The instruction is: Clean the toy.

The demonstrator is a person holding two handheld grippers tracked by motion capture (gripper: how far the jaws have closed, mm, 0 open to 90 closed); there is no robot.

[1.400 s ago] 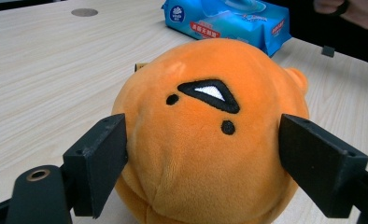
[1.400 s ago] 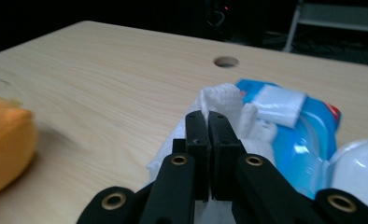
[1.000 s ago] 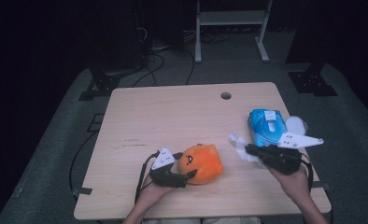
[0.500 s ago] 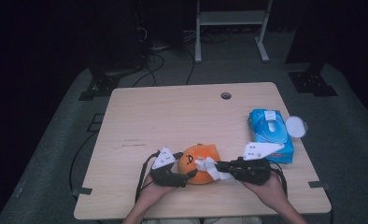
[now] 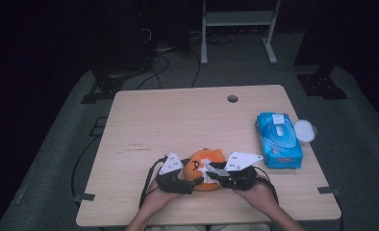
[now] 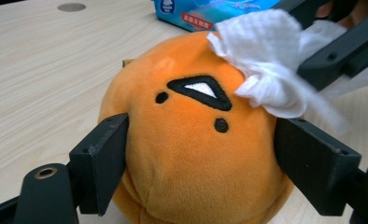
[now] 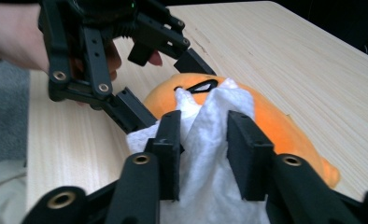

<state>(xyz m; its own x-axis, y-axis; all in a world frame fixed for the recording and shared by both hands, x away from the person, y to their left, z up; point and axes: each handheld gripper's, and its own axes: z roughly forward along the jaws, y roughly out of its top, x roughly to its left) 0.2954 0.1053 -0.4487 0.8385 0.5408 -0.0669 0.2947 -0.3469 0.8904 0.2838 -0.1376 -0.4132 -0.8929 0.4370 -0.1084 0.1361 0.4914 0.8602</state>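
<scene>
We start at the left of the pale wooden table [image 5: 178, 120], where our left gripper [image 5: 190, 179] sits near the front edge with a hand behind it. In the left gripper view its two black jaws press against either flank of the round orange plush toy with a stitched black face [image 6: 191, 140], so the toy is clamped between them; the jaws have just been closing a little on it. The toy rests on the tabletop close to the front edge, about midway across, directly between our two hands. On top of the toy lies a crumpled white tissue wipe [image 7: 210, 140], draped over the upper side beside the stitched face. Moving right, our right gripper [image 5: 215, 173] reaches in from the other side, with the wipe bunched between its jaws in the right gripper view. Those jaws stand at a moderate gap and have just been opening; the wipe fills the space between them, and we cannot tell whether the pads press on it. Further right, well apart from the toy, a blue soft pack of wipes [image 5: 278, 140] lies flat near the right edge, with a round white lid [image 5: 304, 130] just beside it.
</scene>
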